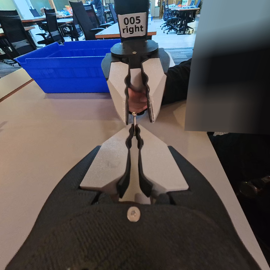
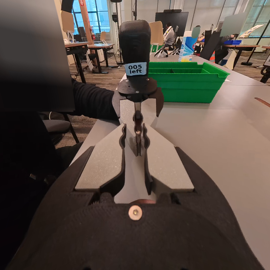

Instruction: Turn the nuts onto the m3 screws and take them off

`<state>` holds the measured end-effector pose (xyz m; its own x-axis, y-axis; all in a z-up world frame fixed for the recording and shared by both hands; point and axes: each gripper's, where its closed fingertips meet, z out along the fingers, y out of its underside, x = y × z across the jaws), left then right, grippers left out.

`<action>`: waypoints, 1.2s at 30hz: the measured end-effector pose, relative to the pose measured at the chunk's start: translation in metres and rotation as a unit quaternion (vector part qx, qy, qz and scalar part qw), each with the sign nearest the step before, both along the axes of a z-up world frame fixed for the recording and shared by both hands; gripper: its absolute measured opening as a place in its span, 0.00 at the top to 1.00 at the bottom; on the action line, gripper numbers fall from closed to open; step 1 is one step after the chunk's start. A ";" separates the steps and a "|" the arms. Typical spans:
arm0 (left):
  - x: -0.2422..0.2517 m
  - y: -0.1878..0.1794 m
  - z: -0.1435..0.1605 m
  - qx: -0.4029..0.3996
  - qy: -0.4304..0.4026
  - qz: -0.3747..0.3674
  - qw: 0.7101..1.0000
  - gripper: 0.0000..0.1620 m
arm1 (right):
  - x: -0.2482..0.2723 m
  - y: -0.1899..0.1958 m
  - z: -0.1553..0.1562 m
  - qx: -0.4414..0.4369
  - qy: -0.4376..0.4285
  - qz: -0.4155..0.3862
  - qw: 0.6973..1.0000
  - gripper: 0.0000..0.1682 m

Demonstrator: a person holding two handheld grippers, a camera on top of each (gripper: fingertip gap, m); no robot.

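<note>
the screw (image 1: pixel 134 123) stands held above the table (image 1: pixel 58 131), its lower end pinched in the left tool (image 1: pixel 134 128), its head up between the spread fingers of the right tool (image 1: pixel 138 119). no nut is visible. judging by this, keep the left pinch firm and steady, and line the right tool up squarely with the shaft before closing.

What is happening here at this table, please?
A person holds two grippers that face each other over the table. The left gripper is shut on a screw, whose head points toward the right gripper. That one is open, with its fingers on both sides of the screw head. No nut can be made out. A blue bin stands behind one gripper and a green bin behind the other.
</note>
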<state>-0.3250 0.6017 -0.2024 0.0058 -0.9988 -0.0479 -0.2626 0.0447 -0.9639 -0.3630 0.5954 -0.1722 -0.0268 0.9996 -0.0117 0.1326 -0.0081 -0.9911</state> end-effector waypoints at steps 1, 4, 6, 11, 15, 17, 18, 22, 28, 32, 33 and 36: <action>0.000 0.000 0.000 0.000 -0.002 0.001 1.000 1.00 | -0.001 -0.001 -0.001 0.000 -0.003 0.002 1.000 0.89; 0.000 0.001 0.002 0.003 -0.006 0.004 1.000 1.00 | -0.004 -0.002 -0.002 0.003 -0.005 0.001 1.000 0.90; 0.000 0.003 0.002 0.003 -0.008 0.011 1.000 1.00 | -0.002 0.000 -0.002 0.005 -0.006 -0.007 1.000 0.90; -0.001 0.009 0.006 0.000 -0.020 0.027 0.999 1.00 | 0.006 0.007 -0.002 0.011 -0.007 -0.032 0.999 0.91; 0.000 0.008 0.005 0.001 -0.017 0.026 1.000 1.00 | 0.010 0.007 -0.002 0.015 -0.010 -0.037 0.999 0.93; 0.000 0.007 0.005 -0.004 -0.016 0.020 1.000 1.00 | 0.011 0.009 0.000 0.017 -0.005 -0.040 0.999 0.96; 0.000 0.006 0.005 -0.005 -0.016 0.018 1.000 1.00 | 0.011 0.010 0.002 0.011 0.003 -0.037 0.999 0.96; 0.000 0.005 0.004 -0.004 -0.014 0.016 1.000 1.00 | 0.009 0.010 0.004 -0.002 0.011 -0.028 1.000 0.99; 0.000 0.014 0.003 0.014 -0.008 0.047 0.999 1.00 | 0.010 0.019 0.002 0.005 0.001 -0.069 0.998 0.99; -0.003 0.046 -0.003 0.046 0.020 0.151 0.987 1.00 | 0.009 0.050 -0.004 -0.001 -0.013 -0.191 0.982 0.99; -0.005 0.056 -0.005 0.060 0.032 0.184 0.981 1.00 | 0.008 0.059 -0.006 0.004 -0.021 -0.226 0.974 0.99; -0.014 0.084 -0.010 0.072 0.056 0.260 0.961 1.00 | 0.001 0.086 -0.010 0.010 -0.033 -0.324 0.945 0.99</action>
<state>-0.3389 0.6858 -0.2123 0.4884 -0.8456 -0.2152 -0.3869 0.0112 -0.9220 -0.3620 0.6812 -0.1823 0.5919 0.8056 0.0276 0.1683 -0.0900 -0.9816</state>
